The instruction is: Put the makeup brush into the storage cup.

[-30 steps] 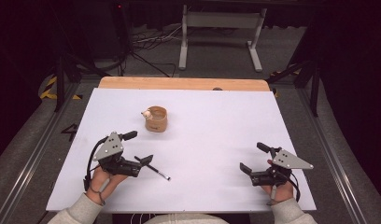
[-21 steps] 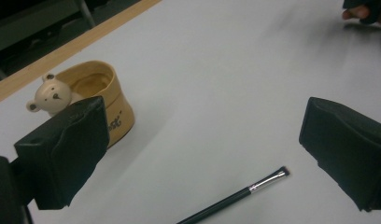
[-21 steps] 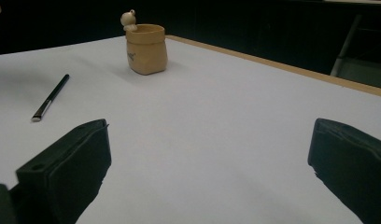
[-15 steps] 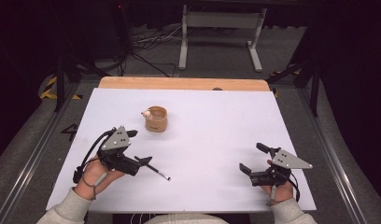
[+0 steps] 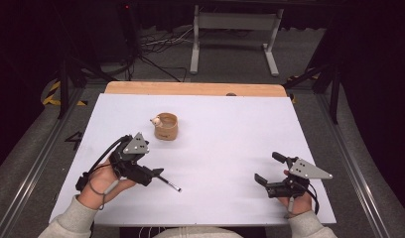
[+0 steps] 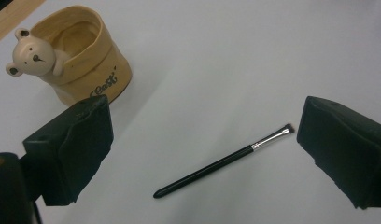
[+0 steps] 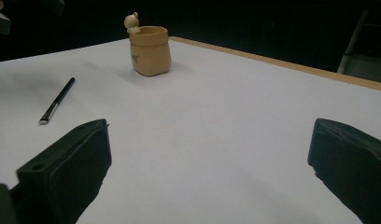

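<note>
left claw (image 6: 198,135): jaws wide apart, nothing held, over the brush
right claw (image 7: 207,172): jaws wide apart, nothing held, well right of the brush
brush (image 6: 224,160): lies flat on counter between left jaws, touching neither; in high view, long axis slants, bristle tip toward near right, handle end under the claw; thin black handle, silver ferrule, short dark bristles
pot (image 5: 166,126): tan, round, glossy, bear figure on rim; upright, behind brush
counter (image 5: 230,134): white, smooth, wood far edge

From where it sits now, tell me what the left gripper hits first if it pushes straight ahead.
Probably the makeup brush: it lies on the table between the open jaws of the left gripper. The bear cup sits off to one side, out of line.
</note>
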### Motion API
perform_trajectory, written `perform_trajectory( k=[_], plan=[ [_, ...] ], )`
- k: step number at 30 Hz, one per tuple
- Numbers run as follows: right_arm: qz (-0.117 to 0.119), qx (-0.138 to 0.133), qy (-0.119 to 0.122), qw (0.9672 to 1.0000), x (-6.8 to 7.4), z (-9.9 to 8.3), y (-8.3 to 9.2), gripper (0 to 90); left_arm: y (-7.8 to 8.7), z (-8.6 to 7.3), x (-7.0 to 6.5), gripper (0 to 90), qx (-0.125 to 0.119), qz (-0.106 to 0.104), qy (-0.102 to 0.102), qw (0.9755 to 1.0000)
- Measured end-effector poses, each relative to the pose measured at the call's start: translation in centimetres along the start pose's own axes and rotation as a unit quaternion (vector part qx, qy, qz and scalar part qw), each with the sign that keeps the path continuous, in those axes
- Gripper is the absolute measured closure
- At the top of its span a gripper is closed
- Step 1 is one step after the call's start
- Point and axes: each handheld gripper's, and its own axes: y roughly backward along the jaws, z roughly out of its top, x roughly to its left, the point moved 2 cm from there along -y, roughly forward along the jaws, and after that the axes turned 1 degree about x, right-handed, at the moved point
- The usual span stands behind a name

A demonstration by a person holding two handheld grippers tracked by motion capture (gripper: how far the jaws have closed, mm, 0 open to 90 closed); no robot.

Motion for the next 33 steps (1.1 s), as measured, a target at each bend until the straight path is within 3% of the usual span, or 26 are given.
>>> perform_trajectory(
  k=[8, 11, 18, 24, 28, 33],
  plan=[
    [0.003, 0.001, -0.001, 1.0, -0.1, -0.1, -0.1, 0.0, -0.3, 0.3, -0.1, 9.9, 0.048, -0.028, 0.001, 0.9985],
    [0.003, 0.002, -0.003, 1.0, -0.1, -0.1, -0.1, 0.0, -0.8, 0.4, -0.4, 9.6, 0.05, -0.021, -0.01, 0.9985],
    [0.005, 0.002, -0.005, 1.0, -0.1, -0.1, -0.1, 0.0, -1.5, 0.4, -0.2, 9.3, 0.068, -0.024, -0.013, 0.9973],
    [0.005, 0.003, -0.009, 0.9999, -0.1, -0.2, -0.1, 0.0, -2.1, 0.2, -0.3, 11.1, 0.088, -0.035, -0.027, 0.9952],
    [0.006, 0.003, -0.01, 0.9999, -0.1, -0.2, -0.2, 0.0, -2.3, 0.3, -0.2, 11.1, 0.099, -0.049, -0.025, 0.9936],
    [0.008, 0.005, -0.014, 0.9999, -0.1, -0.2, -0.3, 0.0, -2.9, 0.5, -0.2, 9.7, 0.116, -0.051, -0.035, 0.9913]
  ],
)
